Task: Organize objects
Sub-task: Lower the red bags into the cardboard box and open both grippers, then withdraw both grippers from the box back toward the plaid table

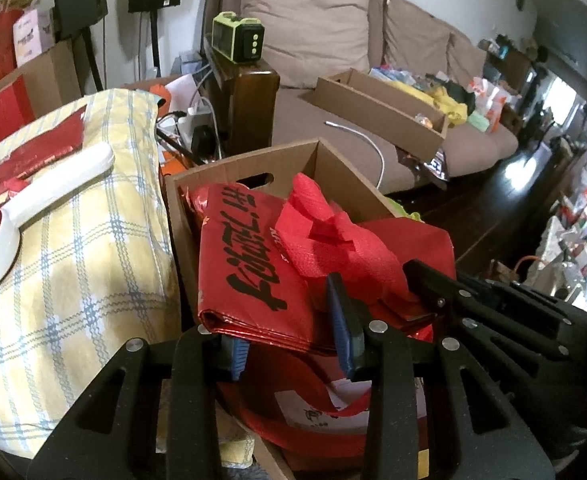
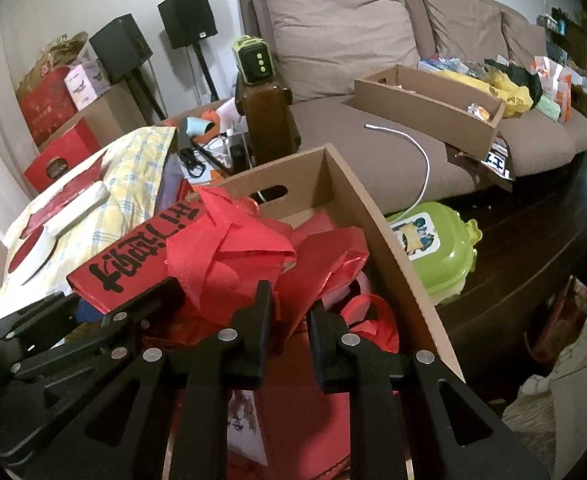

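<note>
Red bag (image 1: pixel 253 264), black lettering, folded, likely glossy, w/ crumpled handles, in cardboard box (image 1: pixel 213 176).

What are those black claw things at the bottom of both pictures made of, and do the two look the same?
Both are matte black two-finger grippers built from flat linkage bars with triangular cut-outs, joined by round silver pins. The left gripper carries ribbed blue pads on its fingers. The right gripper shows plain black fingers. No cables, markings, hands or sleeves are visible.

My red bags (image 2: pixel 229 248) hide the cardboard box (image 2: pixel 357 200) floor; items on the sofa's (image 2: pixel 373 136) far end blur beyond identification.
</note>
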The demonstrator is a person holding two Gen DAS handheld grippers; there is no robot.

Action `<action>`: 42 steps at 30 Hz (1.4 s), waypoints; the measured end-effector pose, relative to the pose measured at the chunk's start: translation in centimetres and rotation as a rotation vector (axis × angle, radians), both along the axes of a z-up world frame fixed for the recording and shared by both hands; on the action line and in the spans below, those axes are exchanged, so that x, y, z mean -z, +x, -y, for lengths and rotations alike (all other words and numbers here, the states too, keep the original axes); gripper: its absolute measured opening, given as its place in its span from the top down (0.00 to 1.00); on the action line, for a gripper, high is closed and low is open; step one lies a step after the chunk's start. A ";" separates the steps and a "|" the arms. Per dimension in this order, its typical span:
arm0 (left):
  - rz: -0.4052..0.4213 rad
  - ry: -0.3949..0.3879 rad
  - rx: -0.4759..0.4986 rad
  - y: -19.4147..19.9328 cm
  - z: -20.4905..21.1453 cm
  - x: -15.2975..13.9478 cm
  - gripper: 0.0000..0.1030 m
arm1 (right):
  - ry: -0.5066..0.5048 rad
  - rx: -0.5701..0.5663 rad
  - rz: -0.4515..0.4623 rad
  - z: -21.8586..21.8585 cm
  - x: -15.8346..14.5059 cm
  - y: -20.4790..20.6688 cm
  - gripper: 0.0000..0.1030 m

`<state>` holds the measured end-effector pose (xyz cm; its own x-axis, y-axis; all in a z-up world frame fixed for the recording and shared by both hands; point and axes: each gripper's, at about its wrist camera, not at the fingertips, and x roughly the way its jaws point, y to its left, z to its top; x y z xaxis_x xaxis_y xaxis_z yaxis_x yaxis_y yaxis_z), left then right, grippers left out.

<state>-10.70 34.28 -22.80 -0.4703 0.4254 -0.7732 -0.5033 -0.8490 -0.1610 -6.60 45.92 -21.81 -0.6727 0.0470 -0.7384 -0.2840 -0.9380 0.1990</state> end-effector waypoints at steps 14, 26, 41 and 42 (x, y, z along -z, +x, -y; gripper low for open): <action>-0.011 0.006 -0.042 0.9 1.3 -0.4 0.38 | -0.037 0.022 -0.003 -0.4 0.2 0.1 0.84; -0.049 0.073 -0.055 1.6 2.5 -1.6 0.23 | -0.041 0.042 -0.011 -0.8 0.1 0.2 0.82; -0.032 0.056 -0.089 1.3 2.4 -1.0 0.23 | -0.006 0.059 -0.067 -0.7 -0.9 0.6 0.61; -0.031 0.053 -0.090 1.3 2.4 -1.0 0.23 | -0.007 0.062 -0.070 -0.7 -0.9 0.6 0.61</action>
<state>-9.39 31.92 -21.81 -0.5321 0.4206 -0.7349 -0.4311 -0.8815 -0.1924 -5.98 46.65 -20.87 -0.7189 0.0857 -0.6898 -0.3269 -0.9175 0.2267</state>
